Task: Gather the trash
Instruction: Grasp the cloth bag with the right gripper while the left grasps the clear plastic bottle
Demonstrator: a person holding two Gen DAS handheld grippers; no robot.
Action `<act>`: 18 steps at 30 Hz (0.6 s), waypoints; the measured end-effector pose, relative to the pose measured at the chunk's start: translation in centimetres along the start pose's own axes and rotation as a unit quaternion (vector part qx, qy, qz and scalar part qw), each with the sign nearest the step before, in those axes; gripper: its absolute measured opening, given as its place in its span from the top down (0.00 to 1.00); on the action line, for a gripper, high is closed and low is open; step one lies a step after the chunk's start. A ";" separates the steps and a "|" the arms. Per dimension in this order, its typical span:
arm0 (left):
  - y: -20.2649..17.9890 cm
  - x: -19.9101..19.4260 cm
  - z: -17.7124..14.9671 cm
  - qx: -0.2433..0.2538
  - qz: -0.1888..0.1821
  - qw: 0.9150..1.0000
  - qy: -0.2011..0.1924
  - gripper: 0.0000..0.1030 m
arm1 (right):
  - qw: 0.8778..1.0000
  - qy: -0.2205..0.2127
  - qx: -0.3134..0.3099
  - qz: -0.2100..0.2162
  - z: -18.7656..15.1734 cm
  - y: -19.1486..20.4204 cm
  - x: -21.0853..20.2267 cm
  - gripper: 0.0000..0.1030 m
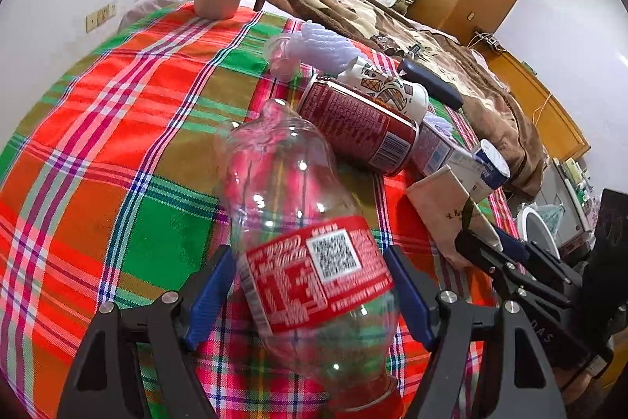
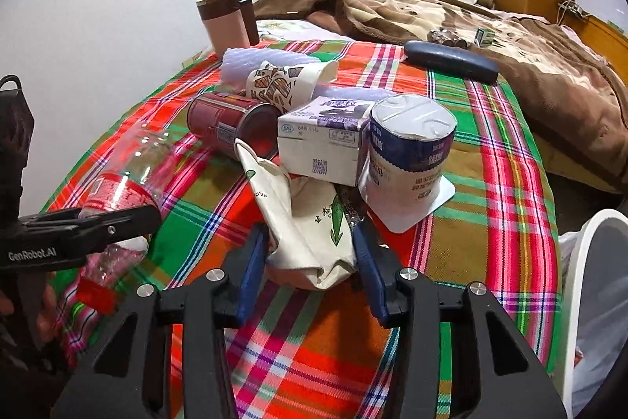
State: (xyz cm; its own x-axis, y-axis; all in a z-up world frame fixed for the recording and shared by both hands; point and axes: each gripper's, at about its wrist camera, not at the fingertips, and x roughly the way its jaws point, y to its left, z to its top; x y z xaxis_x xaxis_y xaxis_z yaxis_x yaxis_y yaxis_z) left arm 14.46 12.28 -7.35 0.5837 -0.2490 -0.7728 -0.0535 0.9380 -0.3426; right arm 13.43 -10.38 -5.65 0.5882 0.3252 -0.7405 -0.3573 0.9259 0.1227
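right wrist view, paper bag [image 2: 310, 238] between right tool [image 2: 310, 262] pads on plaid cloth [image 2: 490, 183]

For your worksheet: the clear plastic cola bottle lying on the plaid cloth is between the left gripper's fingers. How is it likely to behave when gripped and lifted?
The bottle looks empty, so probably light. Its thin clear wall may dent under the left gripper. Being round and smooth, it might slip or roll if released.
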 end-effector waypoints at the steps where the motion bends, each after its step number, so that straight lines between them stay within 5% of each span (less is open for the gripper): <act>1: 0.0 0.0 0.0 0.000 0.000 1.000 -0.001 0.26 | 1.000 0.000 -0.001 0.001 0.0 0.1 0.0 0.56; 18: -0.7 -1.2 -1.3 0.011 -0.007 1.000 -0.010 0.30 | 1.000 -0.011 -0.001 0.014 -1.0 0.7 -1.1 0.62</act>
State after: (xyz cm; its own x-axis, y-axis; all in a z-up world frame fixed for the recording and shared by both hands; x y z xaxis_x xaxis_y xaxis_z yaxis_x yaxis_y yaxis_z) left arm 12.76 11.58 -6.82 0.5999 -0.2574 -0.7575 -0.0276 0.9396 -0.3412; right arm 11.82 -10.31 -5.44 0.5946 0.3547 -0.7215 -0.3744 0.9163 0.1420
